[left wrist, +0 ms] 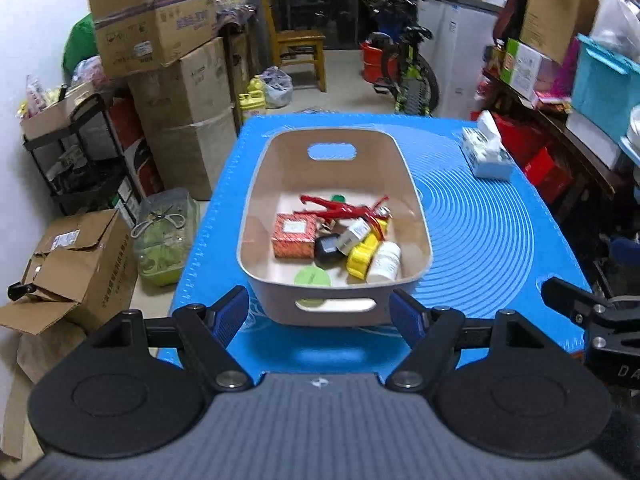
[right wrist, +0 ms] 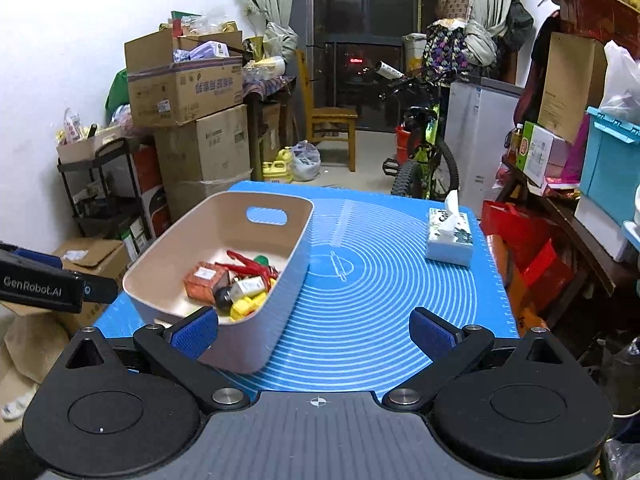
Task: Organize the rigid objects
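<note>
A beige bin (left wrist: 264, 184) (right wrist: 296, 248) stands on the blue mat (left wrist: 480, 232) (right wrist: 360, 304). In it lie an orange box (left wrist: 294, 236) (right wrist: 204, 278), red pliers (left wrist: 344, 208) (right wrist: 248, 266), a black object (left wrist: 328, 250), a yellow toy (left wrist: 362, 258) (right wrist: 246, 306), a white bottle (left wrist: 384, 262) and a green lid (left wrist: 312, 278). My left gripper (left wrist: 322, 316) is open and empty, just in front of the bin's near wall. My right gripper (right wrist: 314, 332) is open and empty, over the mat at the bin's right near corner.
A tissue box (left wrist: 486, 156) (right wrist: 450, 236) stands at the mat's far right. Cardboard boxes (left wrist: 176, 80) (right wrist: 200, 128) and a black cart (left wrist: 76, 152) stand left of the table. A bicycle (right wrist: 424, 152) and a chair (right wrist: 332, 124) stand beyond. A cluttered shelf (right wrist: 568, 184) is on the right.
</note>
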A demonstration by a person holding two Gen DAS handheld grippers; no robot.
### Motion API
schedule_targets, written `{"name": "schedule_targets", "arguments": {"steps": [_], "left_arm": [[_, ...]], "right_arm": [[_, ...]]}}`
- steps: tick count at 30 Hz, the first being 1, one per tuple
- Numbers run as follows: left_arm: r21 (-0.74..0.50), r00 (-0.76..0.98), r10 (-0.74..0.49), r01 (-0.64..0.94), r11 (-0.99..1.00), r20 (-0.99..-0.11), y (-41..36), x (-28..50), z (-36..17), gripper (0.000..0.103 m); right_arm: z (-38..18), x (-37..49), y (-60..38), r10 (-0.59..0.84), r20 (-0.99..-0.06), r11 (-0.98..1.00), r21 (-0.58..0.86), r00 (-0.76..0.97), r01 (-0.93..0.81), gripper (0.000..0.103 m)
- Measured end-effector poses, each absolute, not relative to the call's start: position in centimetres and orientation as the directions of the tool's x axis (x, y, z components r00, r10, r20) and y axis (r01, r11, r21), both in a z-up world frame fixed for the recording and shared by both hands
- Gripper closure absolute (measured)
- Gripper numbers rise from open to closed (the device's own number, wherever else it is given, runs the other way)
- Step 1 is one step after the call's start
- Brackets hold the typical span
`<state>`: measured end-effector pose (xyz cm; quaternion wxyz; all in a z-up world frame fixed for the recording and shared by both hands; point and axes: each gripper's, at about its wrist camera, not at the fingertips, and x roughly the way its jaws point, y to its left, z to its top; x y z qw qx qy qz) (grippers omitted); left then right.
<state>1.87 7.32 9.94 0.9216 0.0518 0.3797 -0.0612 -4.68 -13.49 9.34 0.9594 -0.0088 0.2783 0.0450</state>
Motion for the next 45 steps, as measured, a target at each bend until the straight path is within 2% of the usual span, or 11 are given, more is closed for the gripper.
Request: {"name": "schedule_targets", "arguments": {"steps": [11,23,29,45], "left_arm": [[0.099,0.722,-0.053,0.166,0.981,-0.689,5.7,0.0,6.2,0.025],[0.095,0.736,-0.042,0.144,0.985,-0.676,6.1,-1.5,3.0,0.025],[0.066,0.756,-0.056,0.131,0.989,-0.652,6.6,-1.4,2.9,0.025],[0.044,0.734,-0.066,0.129,0.991,-0.676,7.0,-1.0,2.2,0.025]], "right_arm": [[6.0,-7.2,-13.7,0.068,-0.519,0.997,0.007,0.852,-0.076,0.002],[3.8,-8.3,-13.7,0.046,-0.513,0.998,-0.012,0.857,-0.060,0.002],[2.8,-8.2,-13.6,0.028,-0.516,0.999,-0.012,0.856,-0.041,0.002],[2.2,-8.0,-13.9,0.026,-0.515,1.000,-0.001,0.857,-0.031,0.002]]}}
